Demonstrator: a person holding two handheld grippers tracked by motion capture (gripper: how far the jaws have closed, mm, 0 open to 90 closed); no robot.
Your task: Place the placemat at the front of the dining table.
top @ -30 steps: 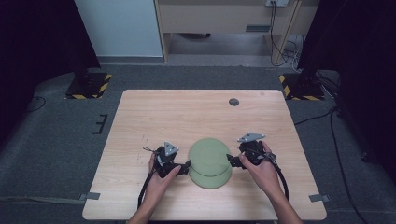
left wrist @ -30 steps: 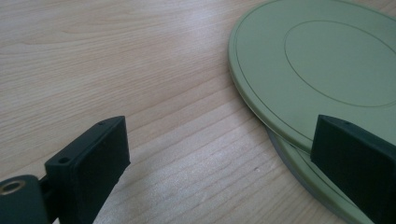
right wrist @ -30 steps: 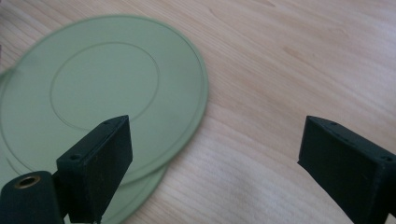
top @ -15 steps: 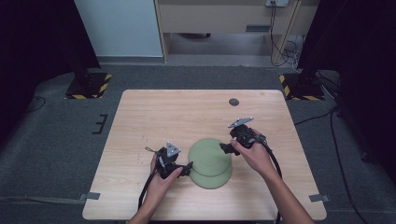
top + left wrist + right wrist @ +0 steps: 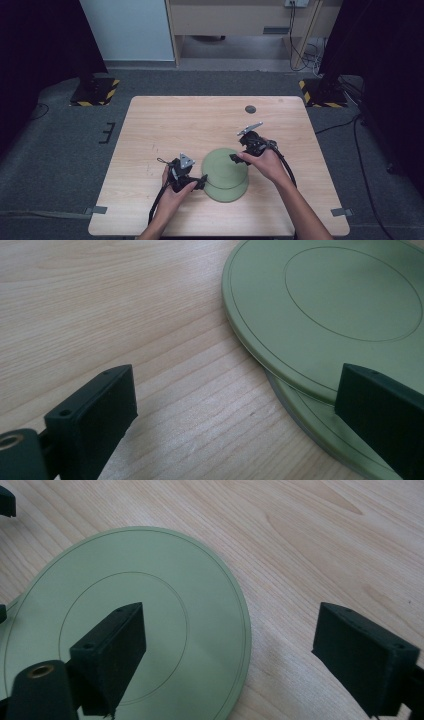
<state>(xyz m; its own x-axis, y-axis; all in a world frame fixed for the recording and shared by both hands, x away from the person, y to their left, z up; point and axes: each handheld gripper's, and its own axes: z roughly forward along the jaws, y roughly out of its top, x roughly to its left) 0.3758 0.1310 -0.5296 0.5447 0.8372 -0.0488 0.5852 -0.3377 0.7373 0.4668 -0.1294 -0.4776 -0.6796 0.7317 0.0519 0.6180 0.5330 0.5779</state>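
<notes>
Two stacked green plates [image 5: 225, 171] mid-table; left gripper [image 5: 200, 181] jaws apart at left rim, right gripper [image 5: 234, 158] jaws apart over far-right rim, gripping nothing.

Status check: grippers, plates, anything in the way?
Left gripper open at stack's edge. Right gripper open over top plate. Bottom plate underneath, offset. Nothing blocking.

Right gripper view. Green plate [image 5: 150, 615] lies flat on the wooden table [image 5: 320, 545], occupying the left and lower part of the frame; an engraved inner ring sits concentric with its rim. Right gripper [image 5: 230, 660]: jaws stand wide apart, nothing clamped between them. Left jaw hangs over the plate's inner ring; right jaw hangs over bare wood, well clear of the rim. The plate's right edge falls in the gap between the jaws. Contact between left jaw and plate cannot be determined.
</notes>
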